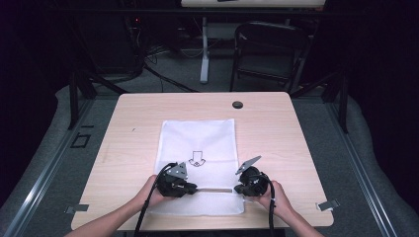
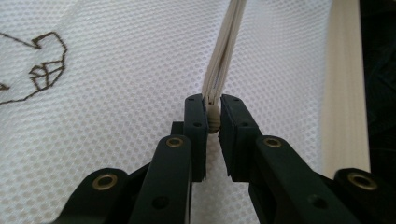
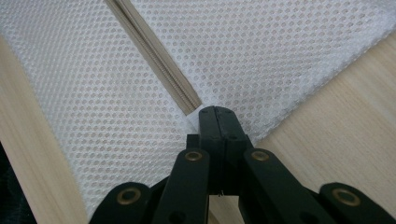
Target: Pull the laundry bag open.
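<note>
working the zipper on a white mesh bag lying flat on the surface, near its front edge. left gripper jaws clamp the zipper pull; right gripper jaws are closed on the bag's fabric at the zipper's end. next move likely: slide the pull along the track while the right holds tension.

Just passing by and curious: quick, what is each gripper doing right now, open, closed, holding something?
Left gripper: closed on the zipper pull of the white mesh bag.
Right gripper: closed on the bag's edge at the zipper's end.
</note>
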The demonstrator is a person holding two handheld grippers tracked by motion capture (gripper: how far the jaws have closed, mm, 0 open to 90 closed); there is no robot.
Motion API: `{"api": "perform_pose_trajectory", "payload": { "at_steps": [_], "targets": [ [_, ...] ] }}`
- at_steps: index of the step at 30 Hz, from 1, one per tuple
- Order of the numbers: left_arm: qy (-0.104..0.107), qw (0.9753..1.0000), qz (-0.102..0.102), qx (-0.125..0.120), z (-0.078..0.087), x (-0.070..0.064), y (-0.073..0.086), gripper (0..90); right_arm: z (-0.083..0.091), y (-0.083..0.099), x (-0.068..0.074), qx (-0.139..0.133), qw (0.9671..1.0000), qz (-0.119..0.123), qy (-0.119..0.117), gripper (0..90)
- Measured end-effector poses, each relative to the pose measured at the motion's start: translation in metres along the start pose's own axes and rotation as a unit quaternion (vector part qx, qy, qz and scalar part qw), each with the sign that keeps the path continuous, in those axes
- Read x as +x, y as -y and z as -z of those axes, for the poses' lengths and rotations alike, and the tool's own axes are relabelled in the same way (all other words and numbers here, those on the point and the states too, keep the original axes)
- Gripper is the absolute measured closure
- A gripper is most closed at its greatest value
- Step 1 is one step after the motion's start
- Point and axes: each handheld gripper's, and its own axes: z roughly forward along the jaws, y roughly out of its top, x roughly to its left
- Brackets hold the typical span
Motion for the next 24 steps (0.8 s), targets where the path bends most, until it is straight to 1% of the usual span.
{"api": "perform_pose_trajectory", "payload": {
  "at_steps": [1, 2, 6, 7, 9, 11, 12, 13, 15, 16, 20, 22, 24],
  "targets": [
    [0.000, 1.0000, 0.000, 0.000, 0.000, 0.000, 0.000, 81.8, 0.000, 0.000, 0.000, 0.000, 1.0000, 0.000, 0.000, 90.0],
    [0.007, 1.0000, -0.001, -0.004, 0.000, 0.000, 0.000, 81.8, 0.000, 0.000, 0.000, 0.000, 1.0000, 0.000, 0.000, 90.0],
    [0.004, 1.0000, -0.003, -0.001, 0.001, 0.001, 0.002, 81.8, 0.000, 0.000, 0.000, 0.000, 1.0000, -0.001, 0.000, 90.0],
    [0.007, 1.0000, 0.002, -0.005, 0.002, 0.001, 0.003, 81.8, 0.000, 0.000, 0.000, 0.000, 1.0000, -0.001, 0.000, 90.0],
    [0.001, 1.0000, 0.000, -0.003, 0.003, 0.001, 0.004, 81.8, 0.000, 0.000, 0.000, 0.000, 1.0000, -0.001, 0.000, 90.0],
    [0.002, 1.0000, 0.001, -0.007, 0.003, 0.001, 0.005, 81.8, 0.000, 0.000, 0.000, 0.000, 1.0000, -0.001, 0.000, 90.0],
    [0.000, 1.0000, 0.000, -0.003, 0.004, 0.001, 0.004, 81.8, 0.000, 0.000, 0.000, 0.000, 1.0000, 0.000, 0.000, 90.0],
    [0.002, 1.0000, -0.003, -0.005, 0.004, 0.001, 0.005, 81.8, 0.000, 0.000, 0.000, 0.000, 1.0000, 0.000, 0.000, 90.0],
    [0.008, 0.9999, 0.001, -0.009, 0.007, 0.002, 0.007, 81.8, 0.000, 0.000, 0.000, 0.000, 1.0000, -0.001, 0.000, 90.0],
    [0.002, 1.0000, 0.000, -0.009, 0.007, 0.002, 0.007, 81.8, 0.000, 0.000, 0.000, -0.001, 1.0000, -0.003, 0.001, 90.0],
    [0.002, 0.9999, 0.004, -0.012, 0.008, 0.002, 0.009, 81.8, 0.000, 0.000, 0.000, -0.001, 1.0000, -0.004, -0.001, 90.0],
    [0.003, 1.0000, 0.001, -0.006, 0.009, 0.002, 0.009, 81.8, 0.000, 0.000, 0.000, -0.001, 1.0000, -0.003, 0.000, 90.0],
    [0.004, 1.0000, 0.004, -0.007, 0.011, 0.004, 0.011, 81.8, 0.000, 0.000, 0.000, -0.002, 1.0000, -0.005, -0.001, 90.0]
  ]
}}
